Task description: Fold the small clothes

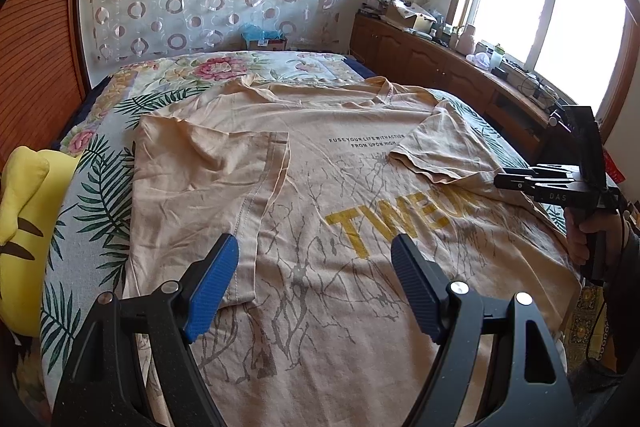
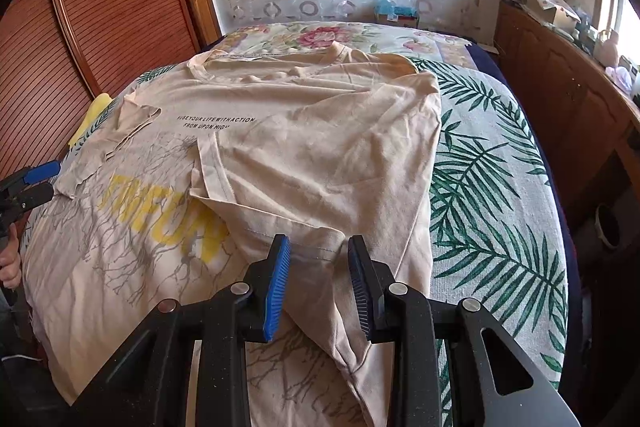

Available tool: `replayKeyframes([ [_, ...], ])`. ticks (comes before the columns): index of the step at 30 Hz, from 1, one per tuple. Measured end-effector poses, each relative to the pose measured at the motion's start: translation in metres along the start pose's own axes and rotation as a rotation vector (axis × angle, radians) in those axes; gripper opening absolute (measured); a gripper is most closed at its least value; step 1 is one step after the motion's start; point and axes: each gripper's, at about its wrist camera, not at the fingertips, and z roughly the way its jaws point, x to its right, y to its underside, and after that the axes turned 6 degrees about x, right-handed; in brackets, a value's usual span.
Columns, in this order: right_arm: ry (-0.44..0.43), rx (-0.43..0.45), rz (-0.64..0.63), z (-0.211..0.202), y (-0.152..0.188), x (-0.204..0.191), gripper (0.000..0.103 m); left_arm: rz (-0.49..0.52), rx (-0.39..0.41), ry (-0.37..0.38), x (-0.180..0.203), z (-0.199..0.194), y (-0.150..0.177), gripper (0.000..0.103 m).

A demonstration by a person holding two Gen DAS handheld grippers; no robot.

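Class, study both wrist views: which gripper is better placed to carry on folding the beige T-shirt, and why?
Right, probably. The right gripper straddles a raised fold of the T-shirt, though its pads show gaps. The left gripper hangs wide open above flat cloth, holding nothing.

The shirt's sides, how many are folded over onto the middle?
2. On the t-shirt, one folded side lies by the left gripper; the other side lies under the right gripper.

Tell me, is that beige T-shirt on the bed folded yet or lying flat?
Partly folded: both sides of the T-shirt are turned in over its printed front, while the middle lies spread on the bed.
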Motion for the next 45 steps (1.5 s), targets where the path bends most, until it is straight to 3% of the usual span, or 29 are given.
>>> replayKeyframes([
  [5, 0.002, 0.002, -0.01, 0.005, 0.001, -0.003, 0.031, -0.003, -0.001, -0.003, 0.0, 0.0, 0.0, 0.079],
  [7, -0.034, 0.011, -0.025, 0.002, 0.002, -0.007, 0.009, -0.004, -0.003, -0.008, -0.001, 0.0, 0.001, 0.079],
  [14, -0.092, 0.038, -0.057, -0.018, 0.018, -0.018, 0.009, 0.0, -0.003, -0.015, -0.002, 0.001, 0.002, 0.079],
  [19, -0.121, -0.003, -0.08, -0.023, 0.04, -0.024, 0.009, -0.008, -0.008, -0.039, -0.01, 0.006, 0.0, 0.079],
  [24, -0.111, -0.001, -0.076, -0.029, 0.046, -0.024, 0.021, -0.007, -0.01, -0.087, -0.023, 0.011, -0.008, 0.079],
  [25, -0.102, 0.004, -0.079, -0.031, 0.045, -0.025, 0.031, -0.007, -0.011, -0.096, -0.025, 0.012, -0.01, 0.079],
  [27, -0.099, 0.02, -0.088, -0.035, 0.042, -0.027, 0.037, 0.0, -0.012, -0.118, -0.032, 0.015, -0.015, 0.079],
  [36, -0.001, 0.083, -0.095, -0.041, 0.017, -0.012, 0.042, 0.01, -0.024, -0.206, -0.065, 0.031, -0.035, 0.079],
  [45, 0.061, 0.037, -0.063, -0.005, 0.006, 0.003, 0.043, -0.007, -0.087, -0.243, -0.088, 0.052, -0.029, 0.079],
])
